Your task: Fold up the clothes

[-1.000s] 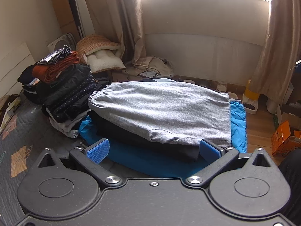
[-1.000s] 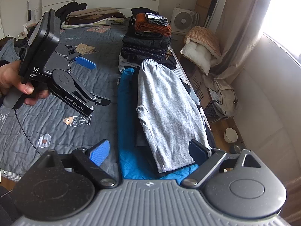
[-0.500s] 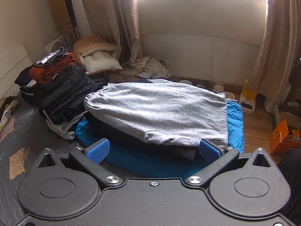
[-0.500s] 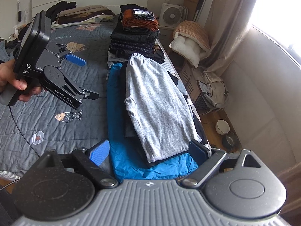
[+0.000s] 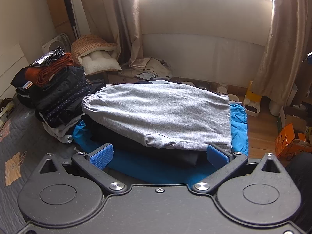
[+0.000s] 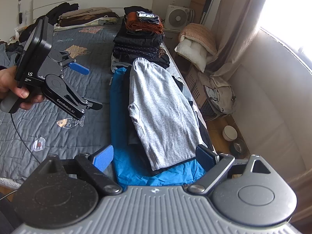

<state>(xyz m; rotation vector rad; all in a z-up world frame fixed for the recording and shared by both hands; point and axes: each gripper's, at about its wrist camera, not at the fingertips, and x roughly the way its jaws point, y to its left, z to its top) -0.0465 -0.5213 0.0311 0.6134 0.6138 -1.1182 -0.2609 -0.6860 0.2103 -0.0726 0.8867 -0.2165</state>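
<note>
Almost nothing has moved: both the left gripper (image 6: 85, 86) and right gripper (image 6: 156, 157) hover wide apart and empty, so grabbing the grey garment (image 6: 161, 107) could drag the black one (image 5: 148, 150) beneath it.

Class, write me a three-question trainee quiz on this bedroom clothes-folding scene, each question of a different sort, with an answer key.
1. True or false: the grey garment lies on top of the blue garment and a dark layer.
2. Multiple choice: what sits on top of the stack of folded clothes beyond the grey garment? A) an orange knit with a small folded piece on it B) a white pillow C) a bowl
3. Fill in: the left gripper and right gripper both have their jaws ____ with nothing held.

Key: 1 true; 2 A; 3 open
</note>
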